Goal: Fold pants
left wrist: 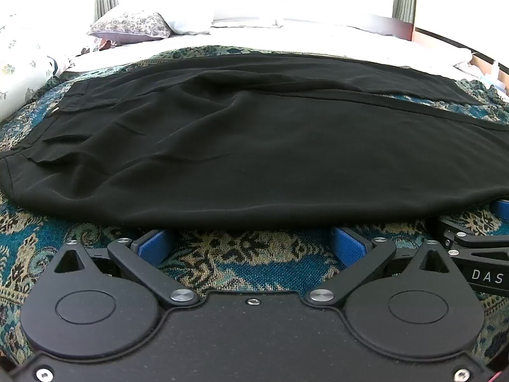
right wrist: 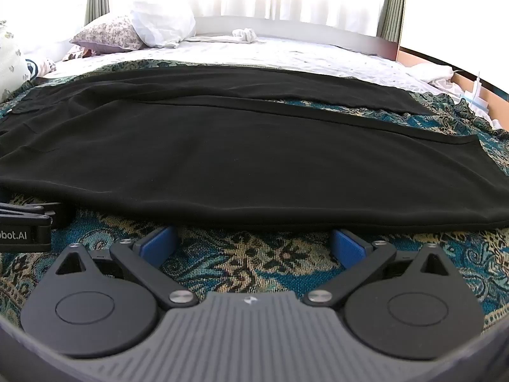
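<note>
Left tongs (left wrist: 248,238), right tongs (right wrist: 254,238) level, spread wide, empty, tips at black pants (left wrist: 254,146) near edge.

Black pants (left wrist: 254,146) lie spread flat across the patterned blanket (left wrist: 241,254), near the white sheet (right wrist: 286,54). The waistband end sits at the blanket's left side, the two legs run right, side by side and slightly apart. Fabric has soft wrinkles toward the waist.

pants (left wrist: 254,146) hem ahead, bedspread (left wrist: 241,254) bare between tongs
</note>
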`<state>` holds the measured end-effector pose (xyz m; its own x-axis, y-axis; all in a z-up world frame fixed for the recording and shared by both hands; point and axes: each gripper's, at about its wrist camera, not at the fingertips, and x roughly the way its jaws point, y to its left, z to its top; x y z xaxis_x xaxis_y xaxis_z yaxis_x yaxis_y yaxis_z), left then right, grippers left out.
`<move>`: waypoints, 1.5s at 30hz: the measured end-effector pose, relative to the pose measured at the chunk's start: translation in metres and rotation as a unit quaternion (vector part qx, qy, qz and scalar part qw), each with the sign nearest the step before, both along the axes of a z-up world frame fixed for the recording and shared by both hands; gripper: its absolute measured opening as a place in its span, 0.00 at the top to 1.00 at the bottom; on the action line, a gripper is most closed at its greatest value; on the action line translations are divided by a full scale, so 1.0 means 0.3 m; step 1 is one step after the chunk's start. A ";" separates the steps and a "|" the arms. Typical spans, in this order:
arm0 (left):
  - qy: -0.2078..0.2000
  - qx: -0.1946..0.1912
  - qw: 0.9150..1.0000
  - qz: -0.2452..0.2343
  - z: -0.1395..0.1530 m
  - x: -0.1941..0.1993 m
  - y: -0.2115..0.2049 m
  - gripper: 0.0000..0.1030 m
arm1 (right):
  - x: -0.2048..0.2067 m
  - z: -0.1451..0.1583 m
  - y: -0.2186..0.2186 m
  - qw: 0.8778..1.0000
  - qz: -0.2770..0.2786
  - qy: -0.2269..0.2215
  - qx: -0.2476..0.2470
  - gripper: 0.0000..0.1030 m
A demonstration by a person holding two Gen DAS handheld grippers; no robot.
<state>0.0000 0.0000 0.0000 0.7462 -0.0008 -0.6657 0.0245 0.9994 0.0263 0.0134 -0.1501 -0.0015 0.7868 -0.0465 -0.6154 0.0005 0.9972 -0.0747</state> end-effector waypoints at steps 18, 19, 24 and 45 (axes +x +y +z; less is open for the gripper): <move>-0.002 -0.003 1.000 0.000 0.001 0.000 0.001 0.00 | 0.009 -0.003 -0.004 1.000 0.001 -0.001 -0.001 0.00; -0.002 -0.003 1.000 0.000 0.001 0.000 0.001 0.00 | 0.001 -0.002 0.002 1.000 0.001 -0.001 -0.001 0.00; -0.002 -0.003 1.000 0.000 0.001 -0.001 0.001 0.00 | -0.003 0.000 -0.002 1.000 0.000 -0.001 0.001 0.00; -0.003 -0.003 1.000 0.000 0.001 -0.001 0.001 0.00 | -0.004 0.000 -0.002 1.000 0.000 -0.002 0.002 0.00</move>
